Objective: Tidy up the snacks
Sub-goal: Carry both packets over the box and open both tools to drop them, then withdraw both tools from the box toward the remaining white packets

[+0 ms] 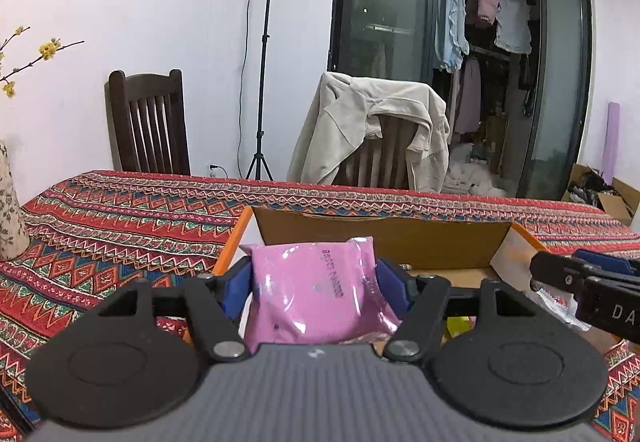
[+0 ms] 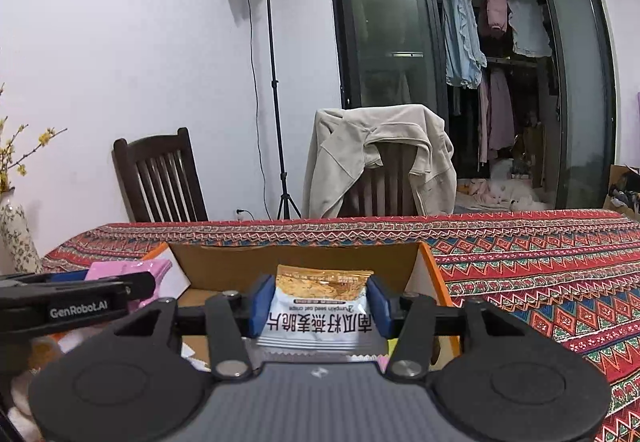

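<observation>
Red, zigzag-patterned cloth covers the table (image 1: 120, 210), and an open cardboard box (image 1: 376, 238) with orange flaps sits on it near the front edge. Behind the table stand two dark wooden chairs (image 1: 150, 122), the right one draped with a beige jacket (image 1: 360, 122). A studio lamp on a tripod stand (image 1: 264, 54) rises against the white wall, and dark-framed sliding glass doors (image 1: 384, 2) open onto a closet of hanging clothes. At the table's left edge is a floral vase (image 2: 14, 234) with yellow-flowered branches.

Over the box, the left gripper (image 1: 314, 282) has its blue pads against both sides of a pink snack packet (image 1: 316, 290), which sits upright between them; the jaws stand fairly wide around it. Just beside it, the right gripper (image 2: 318, 302) clamps a white and golden pumpkin seed oat crisps packet (image 2: 320, 302) at a narrower spread, also above the box interior.
</observation>
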Motion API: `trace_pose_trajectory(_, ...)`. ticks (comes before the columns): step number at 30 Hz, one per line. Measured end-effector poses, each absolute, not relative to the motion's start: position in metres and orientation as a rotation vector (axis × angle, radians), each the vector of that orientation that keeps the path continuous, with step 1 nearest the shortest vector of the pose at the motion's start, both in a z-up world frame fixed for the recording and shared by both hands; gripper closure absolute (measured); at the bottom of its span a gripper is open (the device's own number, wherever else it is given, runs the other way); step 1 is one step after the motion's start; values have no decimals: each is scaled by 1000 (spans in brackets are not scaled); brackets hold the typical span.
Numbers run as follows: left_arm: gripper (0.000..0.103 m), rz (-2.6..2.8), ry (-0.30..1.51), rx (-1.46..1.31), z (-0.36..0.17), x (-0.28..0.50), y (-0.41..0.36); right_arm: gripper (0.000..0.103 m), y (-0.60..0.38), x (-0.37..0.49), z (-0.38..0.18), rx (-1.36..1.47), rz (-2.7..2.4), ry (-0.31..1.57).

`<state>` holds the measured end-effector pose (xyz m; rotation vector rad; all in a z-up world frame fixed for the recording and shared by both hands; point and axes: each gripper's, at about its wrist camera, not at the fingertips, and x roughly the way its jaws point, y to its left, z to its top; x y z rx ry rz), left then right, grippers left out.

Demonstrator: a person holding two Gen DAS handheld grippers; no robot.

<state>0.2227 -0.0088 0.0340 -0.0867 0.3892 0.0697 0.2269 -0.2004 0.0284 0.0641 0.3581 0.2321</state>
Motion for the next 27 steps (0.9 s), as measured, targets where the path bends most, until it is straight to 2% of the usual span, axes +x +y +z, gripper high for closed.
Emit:
trace_pose_trajectory(1,23,76,378,-92,35,221,-8,45,-201,227,28,65,226,359)
trace_pose_trajectory(2,17,81,364,-97,36,219,-7,30,-201,228,27,69,218,362)
trace_pose_trajectory(3,2,90,344,-103,37,216,-6,14,-204,228,28,80,218,361)
trace_pose_trajectory(5,0,113,297,-109,39,209,-5,2,-208,227,27,105,234,356)
trace_pose_trajectory(17,0,108,246,-92,50,196,-9,0,-213,219,26,119,214,352)
trace_pose_trajectory(27,0,85,204,-144,88,167,-3,0,-215,186,60,95,198,319)
